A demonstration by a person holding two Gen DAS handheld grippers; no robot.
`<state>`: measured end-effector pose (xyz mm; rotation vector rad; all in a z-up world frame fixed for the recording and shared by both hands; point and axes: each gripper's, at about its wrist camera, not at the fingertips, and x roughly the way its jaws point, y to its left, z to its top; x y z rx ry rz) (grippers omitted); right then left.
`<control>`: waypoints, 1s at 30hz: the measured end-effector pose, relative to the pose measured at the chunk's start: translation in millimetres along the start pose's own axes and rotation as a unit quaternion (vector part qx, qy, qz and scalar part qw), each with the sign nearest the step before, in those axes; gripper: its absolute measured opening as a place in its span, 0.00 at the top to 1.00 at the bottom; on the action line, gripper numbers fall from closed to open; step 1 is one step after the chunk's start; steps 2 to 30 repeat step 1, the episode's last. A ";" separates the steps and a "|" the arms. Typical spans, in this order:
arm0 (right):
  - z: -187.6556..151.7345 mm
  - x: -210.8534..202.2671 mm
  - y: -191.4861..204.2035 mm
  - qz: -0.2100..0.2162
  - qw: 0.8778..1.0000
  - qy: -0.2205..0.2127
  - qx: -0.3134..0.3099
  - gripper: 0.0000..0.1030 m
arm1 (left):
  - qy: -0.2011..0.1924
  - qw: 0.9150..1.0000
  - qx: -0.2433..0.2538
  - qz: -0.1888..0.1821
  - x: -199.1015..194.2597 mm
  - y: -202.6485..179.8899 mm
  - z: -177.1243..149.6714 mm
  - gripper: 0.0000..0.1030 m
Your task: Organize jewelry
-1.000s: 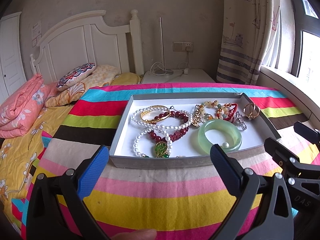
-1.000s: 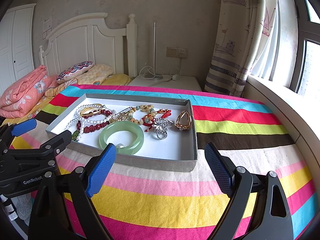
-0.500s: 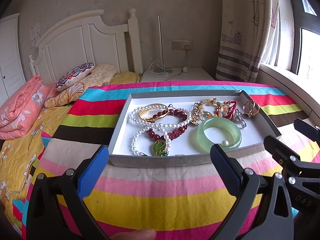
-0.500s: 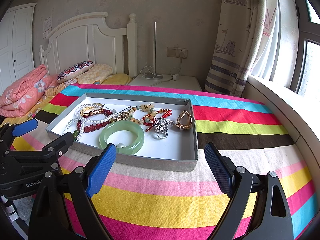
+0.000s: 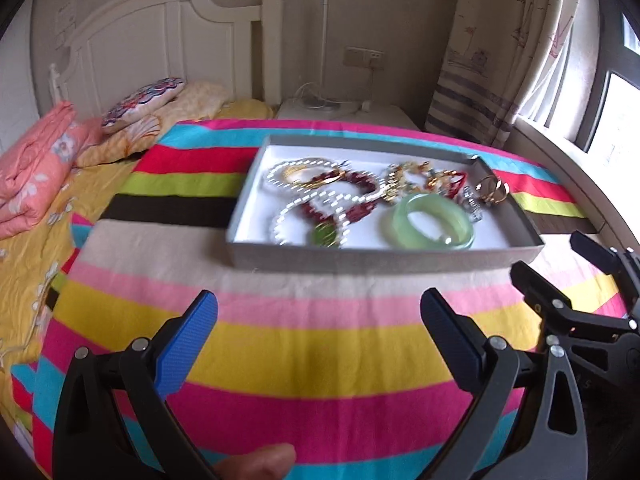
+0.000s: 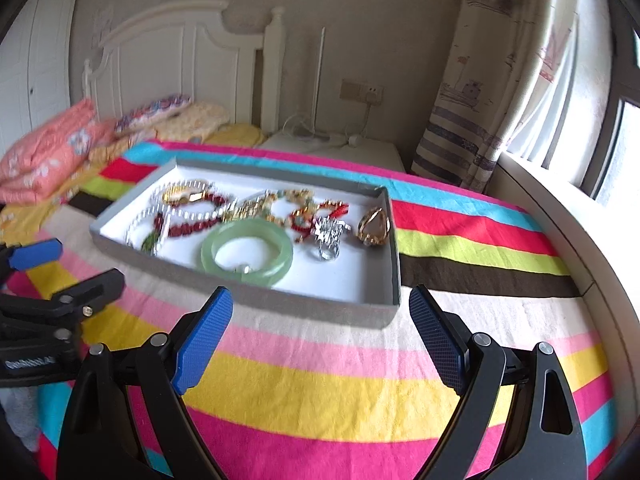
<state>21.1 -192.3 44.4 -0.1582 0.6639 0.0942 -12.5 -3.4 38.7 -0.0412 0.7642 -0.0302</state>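
A grey tray with a white floor lies on the striped cloth; it also shows in the right wrist view. In it lie a green jade bangle, pearl strands, dark red beads, a gold bangle, a silver brooch and gold rings. My left gripper is open and empty, short of the tray's near wall. My right gripper is open and empty, just short of the tray's near right corner.
The striped cloth covers the surface. A bed with pink quilt, pillows and white headboard is at the left. A white nightstand stands behind, a curtain and window ledge at the right.
Both views have blurred and shifted: both grippers moved, and the tray now sits higher and farther right in the left wrist view. Both grippers stay open and empty. The jewelry has not moved.
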 end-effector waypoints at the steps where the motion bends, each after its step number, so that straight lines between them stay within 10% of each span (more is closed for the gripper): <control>1: -1.8 -1.0 2.2 0.001 1.000 0.008 -0.009 0.16 | 0.004 1.000 0.001 0.010 -1.6 4.5 -5.2 0.02; 30: -1.8 -1.0 2.2 0.001 1.000 0.008 -0.009 0.16 | 0.004 1.000 0.001 0.010 -1.6 4.5 -5.2 0.02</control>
